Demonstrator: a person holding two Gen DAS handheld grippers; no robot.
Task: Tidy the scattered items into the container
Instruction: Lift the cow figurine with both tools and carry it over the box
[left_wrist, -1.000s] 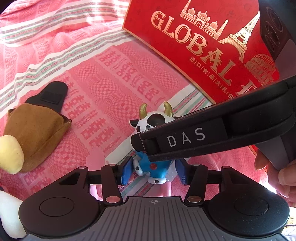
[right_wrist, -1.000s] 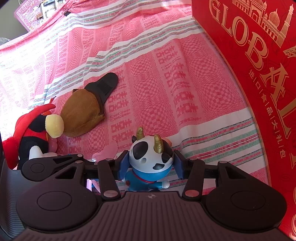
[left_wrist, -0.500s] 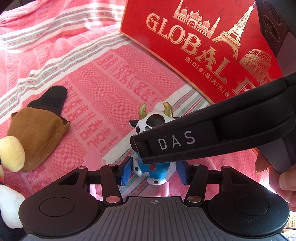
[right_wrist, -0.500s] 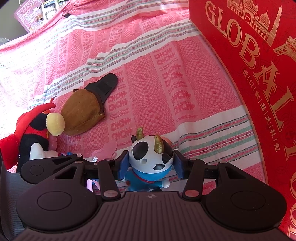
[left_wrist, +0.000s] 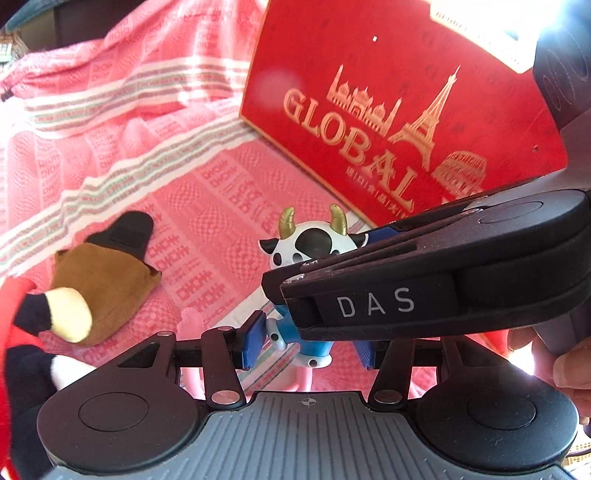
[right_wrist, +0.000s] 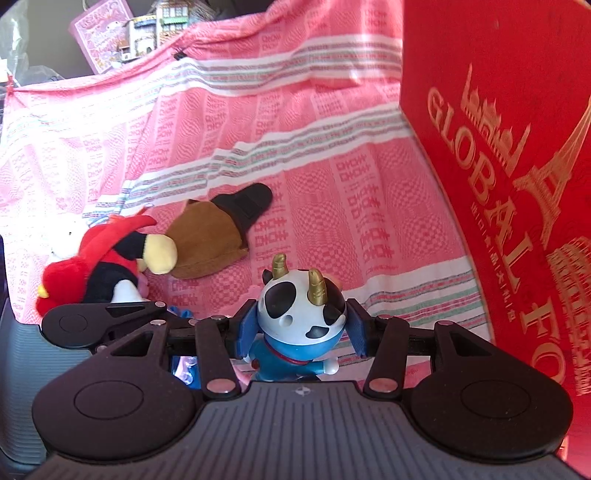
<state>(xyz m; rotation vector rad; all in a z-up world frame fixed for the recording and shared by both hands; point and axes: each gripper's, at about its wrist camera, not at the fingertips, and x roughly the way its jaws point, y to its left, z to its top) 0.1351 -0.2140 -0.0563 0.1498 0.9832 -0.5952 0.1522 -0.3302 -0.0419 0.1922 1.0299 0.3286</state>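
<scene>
Two grippers meet at one cow figure beside the red box.

Left wrist view: the left gripper (left_wrist: 308, 341) has its blue pads either side of the cow figure (left_wrist: 308, 251) at its blue body; whether they press it I cannot tell, as the right gripper (left_wrist: 424, 295) crosses in front from the right, a hand (left_wrist: 569, 373) behind it. The figure stands upright, long axis vertical, gold horns up and far. A brown pouch (left_wrist: 103, 284) lies left on the pink cloth (left_wrist: 184, 147); the box (left_wrist: 388, 122) stands far right.
Right wrist view: the right gripper (right_wrist: 301, 328) is clenched on the figure's (right_wrist: 301, 314) spotted head, horns pointing up and away, body hanging near. A plush toy (right_wrist: 107, 266) touches the pouch (right_wrist: 210, 240) at left; the box (right_wrist: 517, 184) rises right.
</scene>
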